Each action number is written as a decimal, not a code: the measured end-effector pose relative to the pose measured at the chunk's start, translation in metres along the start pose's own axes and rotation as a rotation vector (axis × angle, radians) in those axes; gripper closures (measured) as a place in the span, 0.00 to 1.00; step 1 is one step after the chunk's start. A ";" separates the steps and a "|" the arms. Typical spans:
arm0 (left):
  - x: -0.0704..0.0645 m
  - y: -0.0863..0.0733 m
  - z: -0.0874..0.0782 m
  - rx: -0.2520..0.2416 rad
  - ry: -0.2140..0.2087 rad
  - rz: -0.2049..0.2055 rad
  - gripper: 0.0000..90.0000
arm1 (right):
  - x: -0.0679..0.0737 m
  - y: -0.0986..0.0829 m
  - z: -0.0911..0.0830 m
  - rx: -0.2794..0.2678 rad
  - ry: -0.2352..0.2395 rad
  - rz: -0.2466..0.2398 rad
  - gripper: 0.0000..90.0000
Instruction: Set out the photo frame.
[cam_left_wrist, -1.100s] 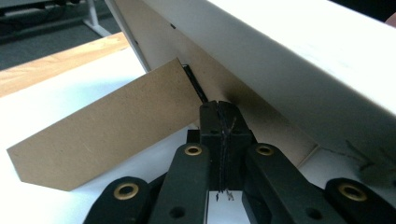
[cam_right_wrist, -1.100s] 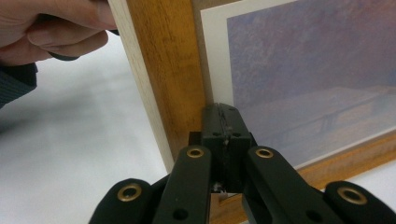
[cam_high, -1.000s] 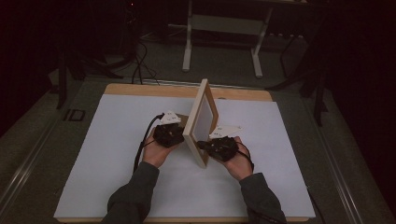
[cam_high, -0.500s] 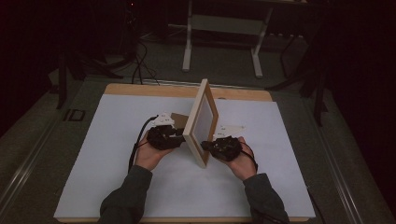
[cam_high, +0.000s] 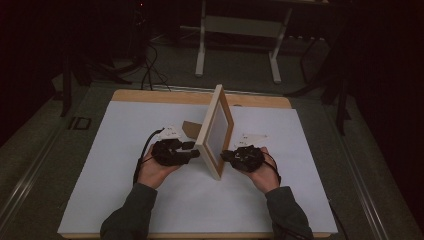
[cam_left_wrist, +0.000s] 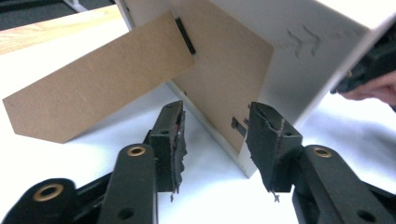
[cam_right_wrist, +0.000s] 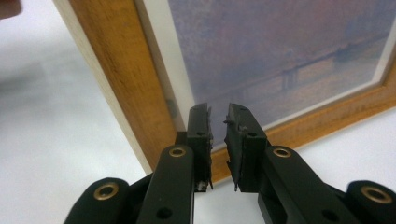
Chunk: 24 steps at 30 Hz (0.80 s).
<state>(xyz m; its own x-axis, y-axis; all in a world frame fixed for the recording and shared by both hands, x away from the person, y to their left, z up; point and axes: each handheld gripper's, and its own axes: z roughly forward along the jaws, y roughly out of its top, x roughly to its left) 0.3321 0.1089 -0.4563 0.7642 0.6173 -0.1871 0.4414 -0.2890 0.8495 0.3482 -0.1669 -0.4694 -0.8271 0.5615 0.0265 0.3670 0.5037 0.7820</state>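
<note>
On the white table in a dark room, the frame stands between your open left gripper and your nearly closed, empty right gripper

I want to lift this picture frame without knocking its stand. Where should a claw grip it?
Probably the near upright wooden edge of the picture frame, approached from the person's side: it stands on its bottom edge, that edge is exposed, and the cardboard stand splays out behind.
</note>
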 end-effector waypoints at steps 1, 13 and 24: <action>-0.001 -0.001 0.000 0.002 0.002 0.002 0.62 | -0.001 -0.001 0.000 0.002 -0.001 0.003 0.88; -0.010 -0.010 -0.010 0.013 0.007 0.041 0.53 | -0.010 -0.008 0.001 0.012 -0.013 0.041 0.87; -0.024 -0.002 -0.012 -0.031 -0.006 0.046 0.52 | 0.002 -0.010 0.012 0.065 0.045 -0.020 1.00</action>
<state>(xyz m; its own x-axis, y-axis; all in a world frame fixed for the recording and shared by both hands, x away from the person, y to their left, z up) 0.3075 0.1033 -0.4479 0.7864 0.5993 -0.1499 0.3905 -0.2942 0.8723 0.3479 -0.1628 -0.4850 -0.8520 0.5220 0.0404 0.3761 0.5566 0.7407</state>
